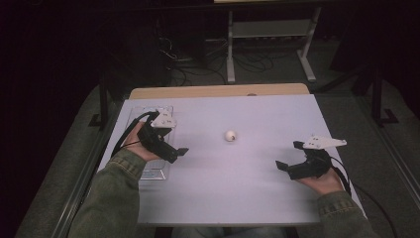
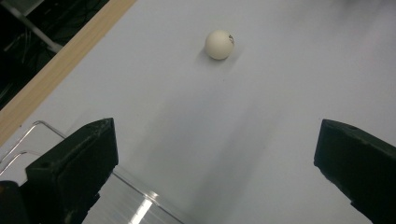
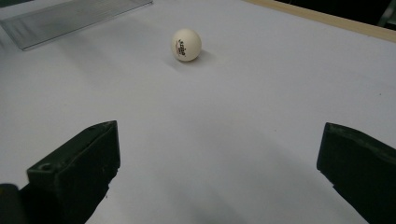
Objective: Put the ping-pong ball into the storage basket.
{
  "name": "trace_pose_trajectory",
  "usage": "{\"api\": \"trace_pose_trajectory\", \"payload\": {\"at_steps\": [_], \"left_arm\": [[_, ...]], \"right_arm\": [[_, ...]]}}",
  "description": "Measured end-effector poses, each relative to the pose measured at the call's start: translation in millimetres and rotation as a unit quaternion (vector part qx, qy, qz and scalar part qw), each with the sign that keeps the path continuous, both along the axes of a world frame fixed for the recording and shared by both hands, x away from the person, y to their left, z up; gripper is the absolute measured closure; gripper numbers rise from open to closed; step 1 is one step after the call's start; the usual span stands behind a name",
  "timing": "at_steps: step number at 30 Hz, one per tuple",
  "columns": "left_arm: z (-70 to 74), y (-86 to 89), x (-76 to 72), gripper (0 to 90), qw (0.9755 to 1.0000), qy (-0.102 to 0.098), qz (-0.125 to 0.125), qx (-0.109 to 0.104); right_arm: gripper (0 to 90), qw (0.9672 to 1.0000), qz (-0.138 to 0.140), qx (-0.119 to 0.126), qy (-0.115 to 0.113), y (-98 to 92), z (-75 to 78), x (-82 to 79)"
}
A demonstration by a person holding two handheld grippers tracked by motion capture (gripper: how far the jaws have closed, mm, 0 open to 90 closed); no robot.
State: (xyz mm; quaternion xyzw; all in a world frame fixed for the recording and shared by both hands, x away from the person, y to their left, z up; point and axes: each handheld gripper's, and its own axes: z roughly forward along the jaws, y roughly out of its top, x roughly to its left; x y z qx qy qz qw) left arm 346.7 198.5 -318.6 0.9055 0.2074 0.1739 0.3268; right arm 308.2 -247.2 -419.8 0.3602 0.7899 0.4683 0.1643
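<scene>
Approach stage, nothing gripped yet. White ball sits alone mid-table on the pale table top, slightly far of centre, between the two grippers and well apart from both. It has small dark print on its side, readable as a logo in the right gripper view.

Left gripper hovers at the left, over the near edge of a clear tray that lies along the left side of the table. Jaws spread wide, empty. In the left gripper view the ball lies ahead and roughly centred between the jaws, so this one looks aimed at it. Tray rim shows just under the left jaw.

Right gripper is at the right, nearer the person, jaws also wide apart and empty. Ball sits ahead of it too, a bit left of its centre line.

My read: the job is picking up the ball, probably to put it in the tray, though I can't confirm that. Either gripper could take it; left is closer.

Next move needs: go forward and down, keeping the jaws either side of the ball at mid-height, then close gently. It's round and light, so an off-centre or fast pinch will likely squirt it out and send it rolling across the table.
</scene>
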Motion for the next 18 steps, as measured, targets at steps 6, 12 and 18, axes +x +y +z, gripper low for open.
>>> {"api": "trace_pose_trajectory", "payload": {"at_steps": [6, 12, 18], "left_arm": [[-3.9, -9.7, 5.7, 0.0, 1.0, -0.001, -0.006, 0.003], [-3.9, -17.6, 11.5, 0.0, 0.9999, 0.003, -0.013, 0.008], [-4.3, -29.2, 17.2, 0.0, 0.9996, 0.008, -0.023, 0.014]], "right_arm": [[0.0, 1.0, 0.003, 0.001, 0.001, 0.7, -0.3, -0.5], [0.0, 1.0, 0.003, 0.005, -0.006, -0.5, 0.9, -0.9], [0.0, 1.0, 0.006, 0.005, -0.004, 0.0, 1.0, -1.2]]}}
